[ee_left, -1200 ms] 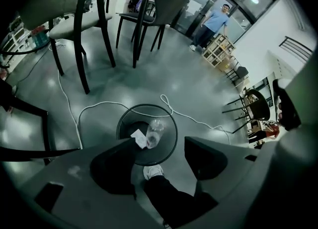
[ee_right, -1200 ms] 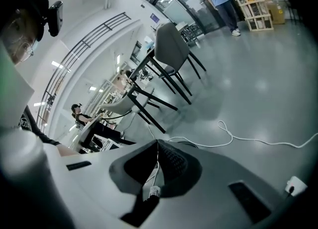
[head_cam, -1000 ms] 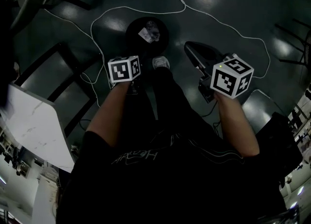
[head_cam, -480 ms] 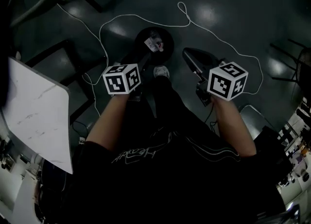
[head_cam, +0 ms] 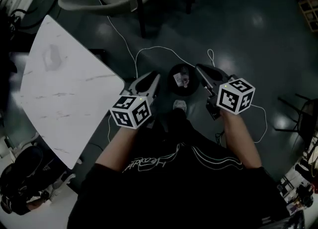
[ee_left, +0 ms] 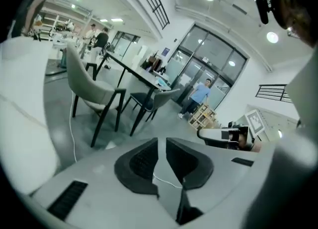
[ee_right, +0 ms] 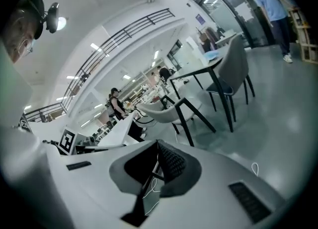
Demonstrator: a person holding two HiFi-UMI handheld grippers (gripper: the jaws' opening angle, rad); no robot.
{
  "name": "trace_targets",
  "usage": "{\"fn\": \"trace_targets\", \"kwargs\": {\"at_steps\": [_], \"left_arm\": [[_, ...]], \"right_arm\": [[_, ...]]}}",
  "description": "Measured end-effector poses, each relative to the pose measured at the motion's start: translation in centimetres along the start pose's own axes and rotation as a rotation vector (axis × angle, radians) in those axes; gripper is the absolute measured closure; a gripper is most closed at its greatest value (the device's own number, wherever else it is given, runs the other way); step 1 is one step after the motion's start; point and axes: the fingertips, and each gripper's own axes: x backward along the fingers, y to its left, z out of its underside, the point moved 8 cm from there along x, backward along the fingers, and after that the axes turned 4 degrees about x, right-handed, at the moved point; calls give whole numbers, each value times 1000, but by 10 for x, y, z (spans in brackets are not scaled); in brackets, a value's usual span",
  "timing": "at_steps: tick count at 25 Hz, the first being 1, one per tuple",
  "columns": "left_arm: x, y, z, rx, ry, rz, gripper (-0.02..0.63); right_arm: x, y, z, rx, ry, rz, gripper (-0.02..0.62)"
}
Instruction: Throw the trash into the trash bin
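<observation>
So the crumpled white and pink scrap of trash (head_cam: 181, 79) is lying inside the small round black trash bin (head_cam: 170, 83) on the dark glossy floor (head_cam: 238, 29), right ahead of the person's white shoe (head_cam: 179, 106). I'd say the drop itself is done and this is the backing-off bit. The left gripper (head_cam: 154, 76) hangs just to the left of the bin. Its jaws have just been closing, and that gripper's own view shows only a thin slit between the dark pads with nothing in it. The right gripper (head_cam: 200, 67) hangs just to the right of the bin, pads pressed flat together on nothing at all. If it were me doing this part, I'd lift both tools straight away from the bin rather than sweeping across it, since the thing looks light and a nudge on the rim could tip it and spill the scrap back out. I'd also watch the thin white cable (head_cam: 159, 47) looping over the floor close behind the bin, since it's easy to snag with a foot or a jaw tip. Then I'd give the white marble-look table top (head_cam: 64, 94) off to the left a proper look. There's a faint pale shape near its far end, but I can't tell whether it's more rubbish or just a smudge.
</observation>
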Motion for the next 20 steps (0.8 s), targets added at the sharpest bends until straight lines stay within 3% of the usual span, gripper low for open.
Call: {"fn": "trace_targets", "kwargs": {"at_steps": [4, 8, 14, 20], "left_arm": [[72, 6, -44, -24, -128, -26, 600], [150, 22, -71, -8, -214, -63, 600], [247, 73, -91, 42, -348, -187, 600], [329, 129, -106, 93, -460, -282, 600]], "right_arm": [[-29, 58, -39, 135, 4, -86, 561], [-63, 124, -55, 203, 22, -190, 561], [-133, 218, -68, 340, 81, -368, 561], [-205, 309, -85, 492, 121, -464, 561]]}}
